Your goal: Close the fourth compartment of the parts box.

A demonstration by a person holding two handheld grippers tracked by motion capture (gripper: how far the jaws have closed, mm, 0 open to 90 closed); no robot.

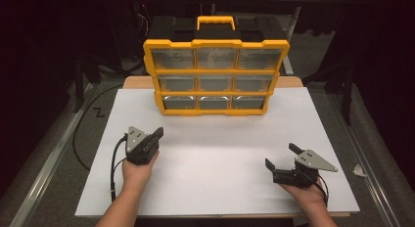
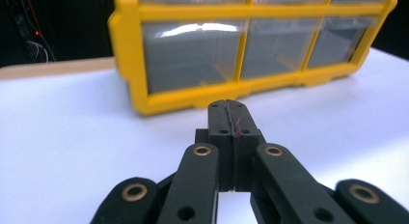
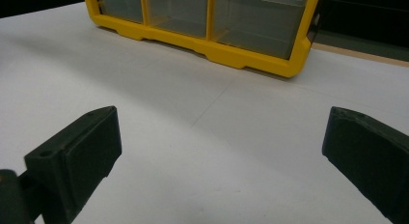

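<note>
I hold my left hand-held gripper (image 1: 157, 134) with its jaws pressed together, empty, pointing at the yellow drawer organizer (image 1: 215, 75) standing at the counter's (image 1: 220, 158) far edge, likely to nudge a bottom drawer, while my right hand-held gripper (image 1: 282, 156) waits spread wide, well short of the organizer.

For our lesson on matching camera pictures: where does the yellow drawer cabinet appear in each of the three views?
High view: the yellow drawer cabinet stands upright at top centre, at the far end of the white table.
Left gripper view: cabinet across the top, beyond the shut left tool.
Right gripper view: cabinet along the top edge, beyond the open right tool.
Shared landmark: its yellow bottom rail on the white table.
</note>
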